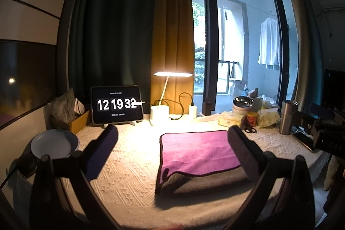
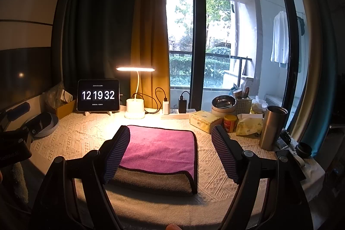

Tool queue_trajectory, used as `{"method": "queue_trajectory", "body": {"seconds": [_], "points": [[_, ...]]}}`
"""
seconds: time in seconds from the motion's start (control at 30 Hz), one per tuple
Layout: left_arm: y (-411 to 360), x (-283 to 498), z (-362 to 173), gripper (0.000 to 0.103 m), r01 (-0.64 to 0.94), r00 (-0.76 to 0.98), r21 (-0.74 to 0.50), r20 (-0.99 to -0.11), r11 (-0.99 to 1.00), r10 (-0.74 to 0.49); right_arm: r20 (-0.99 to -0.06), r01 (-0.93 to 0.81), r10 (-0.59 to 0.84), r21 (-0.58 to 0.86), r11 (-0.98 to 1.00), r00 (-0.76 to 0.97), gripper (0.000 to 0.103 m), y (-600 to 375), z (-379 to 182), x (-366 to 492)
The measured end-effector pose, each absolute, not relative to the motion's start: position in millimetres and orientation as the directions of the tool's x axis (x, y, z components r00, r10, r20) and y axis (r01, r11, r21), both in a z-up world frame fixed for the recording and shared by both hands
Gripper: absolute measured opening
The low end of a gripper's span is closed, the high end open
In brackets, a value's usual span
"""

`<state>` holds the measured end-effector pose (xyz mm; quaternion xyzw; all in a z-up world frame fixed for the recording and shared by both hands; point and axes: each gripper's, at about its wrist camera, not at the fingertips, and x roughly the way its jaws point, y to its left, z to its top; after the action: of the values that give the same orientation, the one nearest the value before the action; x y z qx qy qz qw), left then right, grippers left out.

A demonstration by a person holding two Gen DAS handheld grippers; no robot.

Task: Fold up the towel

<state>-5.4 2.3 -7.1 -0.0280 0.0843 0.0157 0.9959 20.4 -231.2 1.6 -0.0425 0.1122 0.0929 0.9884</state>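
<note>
A towel, magenta on top with a grey underside and dark trim, lies folded flat on the cream textured tablecloth in the left wrist view (image 1: pixel 198 156) and in the right wrist view (image 2: pixel 159 150). My left gripper (image 1: pixel 172 135) is open and empty, held above the table with the towel under its right finger. My right gripper (image 2: pixel 170 133) is open and empty, held over the towel, whose left edge is hidden by the left finger. Each gripper also shows at the edge of the other's view.
At the back stand a tablet clock (image 1: pixel 116 104), a lit desk lamp (image 1: pixel 159 113), chargers with cables, tissue packs (image 2: pixel 204 120), a red jar, a metal bowl and a steel tumbler (image 2: pixel 272 127). A grey-white bowl (image 1: pixel 54 143) sits at the left. A window is behind.
</note>
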Motion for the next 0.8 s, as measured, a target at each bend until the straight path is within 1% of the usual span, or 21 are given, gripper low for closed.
{"method": "queue_trajectory", "body": {"seconds": [0.53, 0.8], "points": [[3, -2, -9, 0.102, -0.037, 0.985, -0.051, -0.167, 0.998, 0.028, -0.233, -0.192, 0.173, -0.058, 0.980, 0.957, 0.081, -232, -5, 23], [0, 4, -10, 0.102, -0.034, 0.982, -0.047, -0.186, 0.998, 0.024, -0.242, -0.190, 0.171, -0.057, 0.980, 0.955, 0.081, -232, -9, 27]]}}
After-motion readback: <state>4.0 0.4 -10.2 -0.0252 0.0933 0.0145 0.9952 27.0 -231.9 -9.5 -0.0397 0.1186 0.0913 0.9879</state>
